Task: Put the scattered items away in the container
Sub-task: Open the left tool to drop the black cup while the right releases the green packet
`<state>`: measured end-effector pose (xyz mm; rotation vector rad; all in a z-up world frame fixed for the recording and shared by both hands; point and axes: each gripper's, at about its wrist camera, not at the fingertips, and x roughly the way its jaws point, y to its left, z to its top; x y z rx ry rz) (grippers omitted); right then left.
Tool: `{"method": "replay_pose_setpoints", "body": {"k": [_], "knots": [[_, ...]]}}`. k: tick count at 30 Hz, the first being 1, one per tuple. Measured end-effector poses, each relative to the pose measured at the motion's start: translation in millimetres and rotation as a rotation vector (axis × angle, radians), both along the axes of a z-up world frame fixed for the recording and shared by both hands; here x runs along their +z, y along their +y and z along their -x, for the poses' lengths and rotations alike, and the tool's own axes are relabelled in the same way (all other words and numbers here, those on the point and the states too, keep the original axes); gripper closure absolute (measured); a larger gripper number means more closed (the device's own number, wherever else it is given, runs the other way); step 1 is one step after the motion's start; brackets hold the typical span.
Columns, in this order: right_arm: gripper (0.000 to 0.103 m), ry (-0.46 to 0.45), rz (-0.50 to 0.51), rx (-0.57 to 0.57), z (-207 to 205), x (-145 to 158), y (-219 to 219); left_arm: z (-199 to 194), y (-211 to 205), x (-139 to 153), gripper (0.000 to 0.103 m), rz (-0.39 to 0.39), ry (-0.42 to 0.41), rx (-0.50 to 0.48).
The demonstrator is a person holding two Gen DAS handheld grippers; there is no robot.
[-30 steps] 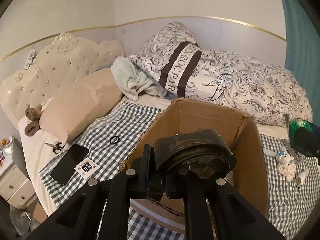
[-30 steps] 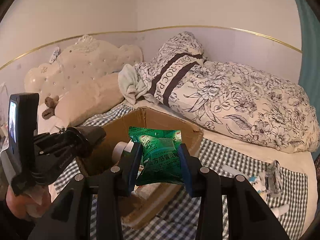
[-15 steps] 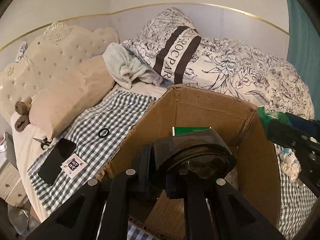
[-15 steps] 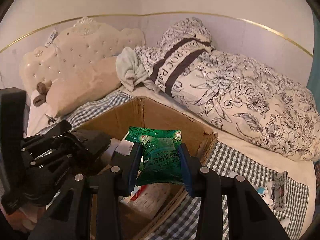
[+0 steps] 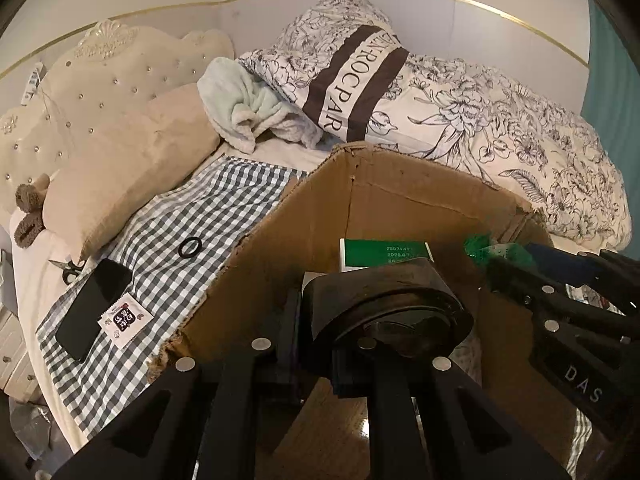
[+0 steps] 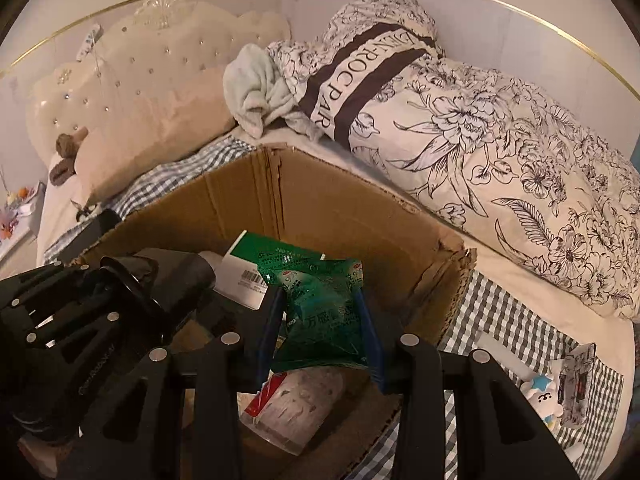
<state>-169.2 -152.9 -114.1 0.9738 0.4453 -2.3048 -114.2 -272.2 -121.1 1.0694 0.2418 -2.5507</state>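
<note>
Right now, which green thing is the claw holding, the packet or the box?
The crinkly green packet, pinched in the right claw above the cardboard box. The green-and-white box already lies inside, with nothing gripping it.

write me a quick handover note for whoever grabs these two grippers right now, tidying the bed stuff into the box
Left gripper: shut on a black dome-shaped object, over the cardboard box.
Right gripper: shut on a green packet, also above the box.
Already in the box: a green-and-white carton and a clear wrapped pack.
Left to do: release both items into the box, then collect the phone, sachet, black ring and scissors on the checked cloth, plus the small toy on the other side.
</note>
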Motion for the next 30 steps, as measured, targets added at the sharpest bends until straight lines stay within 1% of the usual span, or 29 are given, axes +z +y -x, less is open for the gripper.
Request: {"method": "replay_pose_setpoints", "body": {"k": [2,5,6,7,8,9,10,11,13,14,15,16,17,19,21,23,26,28,29,30], "knots": [[0.065,0.009,-0.005,-0.006,0,-1,1,2,1,-1,0.092,-0.001,-0.007,0.000],[0.064,0.029,0.002,-0.015,-2,0,5,1,1,0,0.088,-0.005,-0.005,0.008],[0.063,0.032,0.008,-0.017,-3,1,6,1,0,1,0.084,-0.010,-0.004,0.011],[0.060,0.040,0.013,-0.021,-4,2,8,1,0,2,0.083,-0.015,-0.002,0.015],[0.056,0.051,0.016,-0.026,-5,4,8,1,-1,2,0.077,-0.020,-0.001,0.020],[0.043,0.065,0.019,-0.032,-6,6,9,0,-2,3,0.073,-0.022,0.000,0.024],[0.032,0.079,0.027,-0.036,-7,9,11,0,-2,3,0.073,-0.023,0.001,0.027],[0.030,0.092,0.035,-0.040,-9,12,12,-1,-2,4,0.072,-0.025,0.002,0.029],[0.030,0.117,0.044,-0.049,-11,17,15,-2,-2,8,0.071,-0.028,0.011,0.032],[0.029,0.125,0.047,-0.052,-12,20,16,-3,-1,10,0.065,-0.028,0.016,0.034],[0.028,0.129,0.050,-0.055,-13,22,18,-4,-1,12,0.054,-0.027,0.021,0.036],[0.027,0.134,0.054,-0.058,-14,25,19,-5,-1,14,0.050,-0.027,0.028,0.037],[0.026,0.140,0.060,-0.062,-15,27,22,-7,0,16,0.048,-0.027,0.035,0.038],[0.024,0.149,0.071,-0.070,-17,32,26,-8,2,21,0.047,-0.024,0.042,0.034],[0.024,0.155,0.077,-0.075,-20,36,30,-10,4,24,0.034,-0.020,0.046,0.031],[0.024,0.164,0.083,-0.083,-23,39,35,-13,6,29,0.027,-0.015,0.057,0.034],[0.019,0.179,0.100,-0.101,-28,44,43,-16,9,38,0.022,-0.013,0.074,0.037],[0.018,0.181,0.116,-0.114,-31,47,50,-19,11,44,0.018,-0.011,0.087,0.043],[0.017,0.180,0.124,-0.120,-32,49,53,-21,12,48,0.013,-0.009,0.097,0.046],[0.016,0.181,0.130,-0.124,-33,51,56,-23,13,51,0.010,-0.006,0.108,0.051]]}}
